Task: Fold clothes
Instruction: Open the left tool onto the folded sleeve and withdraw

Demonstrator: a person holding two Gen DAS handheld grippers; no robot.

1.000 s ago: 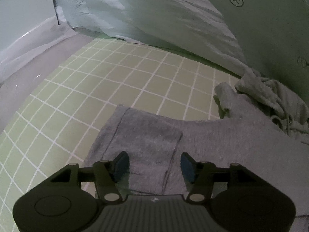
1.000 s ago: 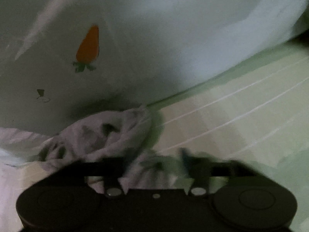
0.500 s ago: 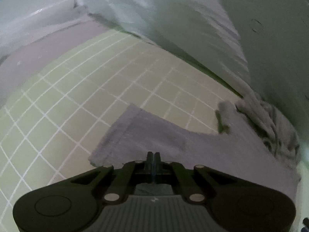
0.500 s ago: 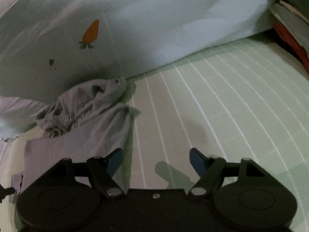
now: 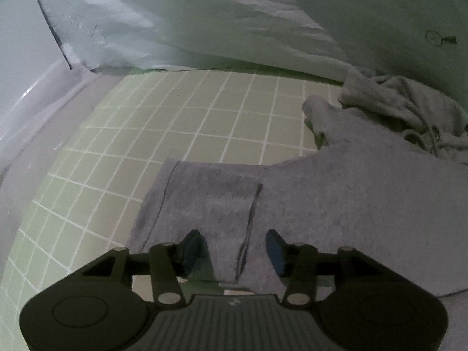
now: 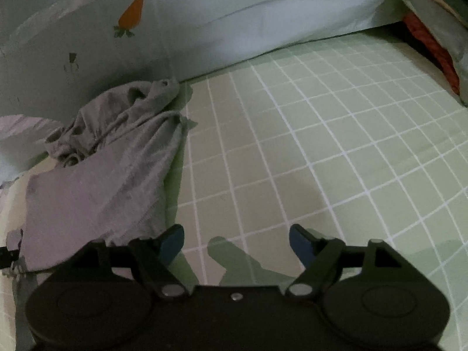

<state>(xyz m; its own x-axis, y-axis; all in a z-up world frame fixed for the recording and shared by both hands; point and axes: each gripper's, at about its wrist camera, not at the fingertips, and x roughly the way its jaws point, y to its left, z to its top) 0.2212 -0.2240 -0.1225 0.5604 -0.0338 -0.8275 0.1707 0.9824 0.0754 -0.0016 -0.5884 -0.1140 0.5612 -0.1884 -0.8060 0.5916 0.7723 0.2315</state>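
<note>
**Grey garment half flat, half bunched on the bed, both jaws spread**

Left wrist view: left gripper hovering low over the near edge of the grey garment, jaws spread wide and pinching nothing. Flat sleeve sitting right between the jaws, its seam line running up just inside the right-hand one. Probably lined up that way for a grab at the sleeve hem, though equally fits a fresh let-go. Far end of the garment bunched up against the pale quilt.

Right wrist view: right gripper also with jaws spread, empty, over bare checked bedsheet. Garment off to the left of the jaws, its edge just beside the left one, not between them. Crumpled part up against the carrot-print quilt. Looks parked clear of the cloth on purpose.
</note>
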